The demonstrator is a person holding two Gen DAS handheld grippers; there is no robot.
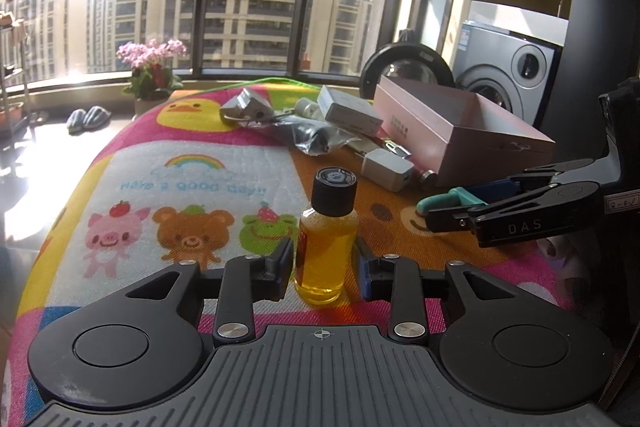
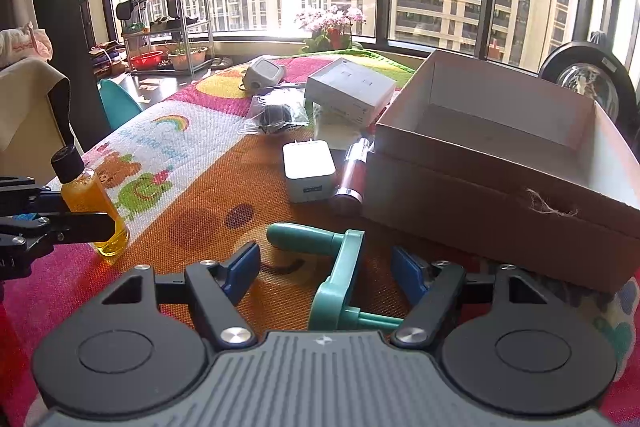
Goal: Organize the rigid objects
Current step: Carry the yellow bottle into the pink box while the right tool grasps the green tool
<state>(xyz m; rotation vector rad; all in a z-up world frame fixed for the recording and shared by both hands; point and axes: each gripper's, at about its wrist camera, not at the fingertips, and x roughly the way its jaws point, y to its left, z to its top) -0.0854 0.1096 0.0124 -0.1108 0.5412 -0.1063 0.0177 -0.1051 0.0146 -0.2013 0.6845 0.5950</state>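
A small bottle [image 1: 326, 247] of yellow liquid with a black cap stands upright on the cartoon mat [image 1: 192, 187]. My left gripper [image 1: 324, 267] is open around its lower body, with a thin gap at each pad. The right wrist view shows the same bottle [image 2: 90, 203] between the left gripper's [image 2: 68, 209] fingers. A teal handled tool [image 2: 340, 267] lies on the orange part of the mat. My right gripper [image 2: 324, 263] is open around it, both blue pads clear of it. In the left wrist view the right gripper [image 1: 460, 203] reaches in from the right, the tool's teal tip [image 1: 434, 203] showing.
An open pinkish box [image 2: 480, 211] sits at the right, empty as far as I can see inside. Beside it lie a white charger [image 2: 308, 167], a pink tube [image 2: 352, 175], a white carton [image 2: 348, 91], a bagged black item [image 2: 276, 117] and a grey device [image 2: 264, 71].
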